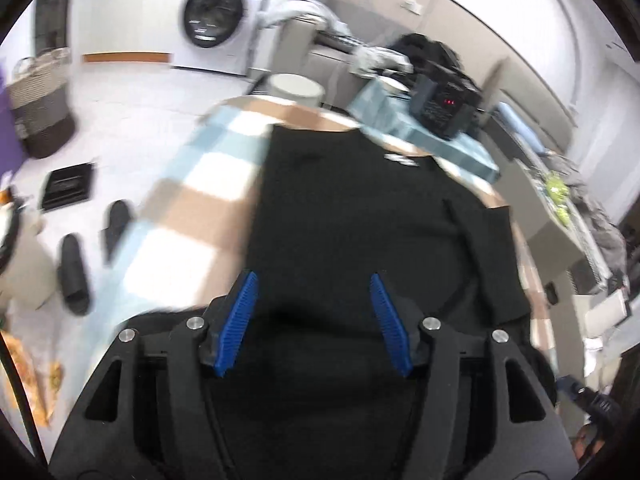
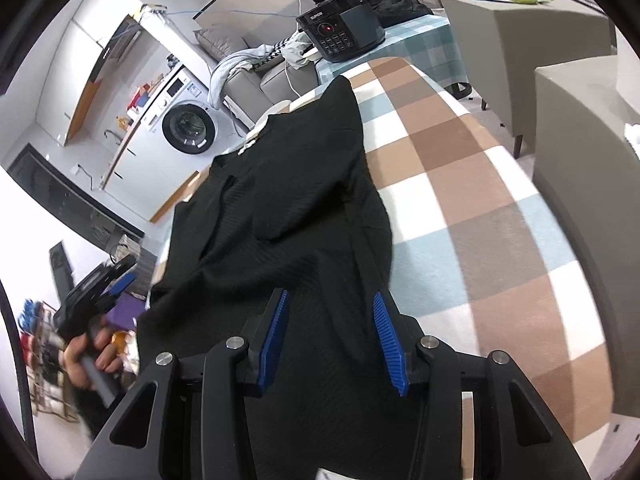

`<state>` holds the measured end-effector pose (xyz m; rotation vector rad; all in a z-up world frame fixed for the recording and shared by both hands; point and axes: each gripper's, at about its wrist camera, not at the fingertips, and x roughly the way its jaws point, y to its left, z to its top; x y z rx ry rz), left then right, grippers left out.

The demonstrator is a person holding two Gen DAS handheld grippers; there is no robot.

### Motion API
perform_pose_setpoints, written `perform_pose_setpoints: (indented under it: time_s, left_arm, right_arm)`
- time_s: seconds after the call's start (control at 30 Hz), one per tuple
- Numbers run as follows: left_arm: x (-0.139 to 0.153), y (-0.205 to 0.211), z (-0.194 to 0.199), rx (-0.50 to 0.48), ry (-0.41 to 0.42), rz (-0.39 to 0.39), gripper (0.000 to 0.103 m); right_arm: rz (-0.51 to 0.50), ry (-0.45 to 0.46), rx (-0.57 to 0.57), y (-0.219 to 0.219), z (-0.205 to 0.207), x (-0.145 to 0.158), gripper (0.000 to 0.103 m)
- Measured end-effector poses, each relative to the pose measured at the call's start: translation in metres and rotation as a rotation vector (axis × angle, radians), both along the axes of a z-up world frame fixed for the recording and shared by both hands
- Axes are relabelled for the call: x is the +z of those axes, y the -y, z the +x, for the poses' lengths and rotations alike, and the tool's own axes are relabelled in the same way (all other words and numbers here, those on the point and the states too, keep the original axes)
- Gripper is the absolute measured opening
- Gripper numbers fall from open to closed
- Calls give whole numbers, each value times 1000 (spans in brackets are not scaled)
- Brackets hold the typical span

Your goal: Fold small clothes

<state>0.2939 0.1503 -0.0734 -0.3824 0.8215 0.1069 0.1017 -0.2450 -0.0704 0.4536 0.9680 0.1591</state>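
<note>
A black top (image 1: 360,208) lies spread out lengthwise on the table's checked cloth (image 1: 188,200), its white neck label (image 1: 400,159) at the far end. My left gripper (image 1: 314,280) hovers over the near part of the garment, jaws apart, with nothing pinched between the blue pads. In the right wrist view the same black top (image 2: 288,200) runs away from me along the checked cloth (image 2: 460,184). My right gripper (image 2: 331,296) is open just over its near hem, the fabric lying flat below the fingers. The left gripper (image 2: 126,272) shows at the far left, held by a hand, off the garment's edge.
A black pressure cooker (image 2: 340,28) stands on a second table beyond the far end. Grey cabinets (image 2: 520,40) flank the right side. A washing machine (image 1: 216,16), a laundry basket (image 1: 40,108) and slippers (image 1: 74,272) are on the floor side at the left.
</note>
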Motion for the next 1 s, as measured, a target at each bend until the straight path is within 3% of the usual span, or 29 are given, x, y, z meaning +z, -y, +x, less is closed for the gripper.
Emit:
perform_pose_setpoints:
  time_s: [0.2, 0.4, 0.67, 0.87, 0.9, 1.0]
  left_arm:
    - [-23, -45, -74, 101, -63, 72, 59]
    - [-47, -70, -126, 134, -120, 89, 60]
    - [-79, -67, -129, 104, -200, 135, 60]
    - [-87, -56, -118, 76, -195, 187, 60]
    - [-87, -53, -118, 65, -186, 187, 55]
    - [-83, -48, -119, 20, -152, 149, 6]
  right_arm:
    - [-27, -44, 24, 8, -21, -13, 51]
    - [-15, -71, 44, 12, -40, -26, 51]
    - [-14, -83, 35, 15, -56, -30, 52]
    - [-12, -92, 29, 15, -63, -34, 52]
    - [-15, -93, 32, 14, -64, -34, 53]
    - [-30, -98, 31, 12, -64, -37, 53]
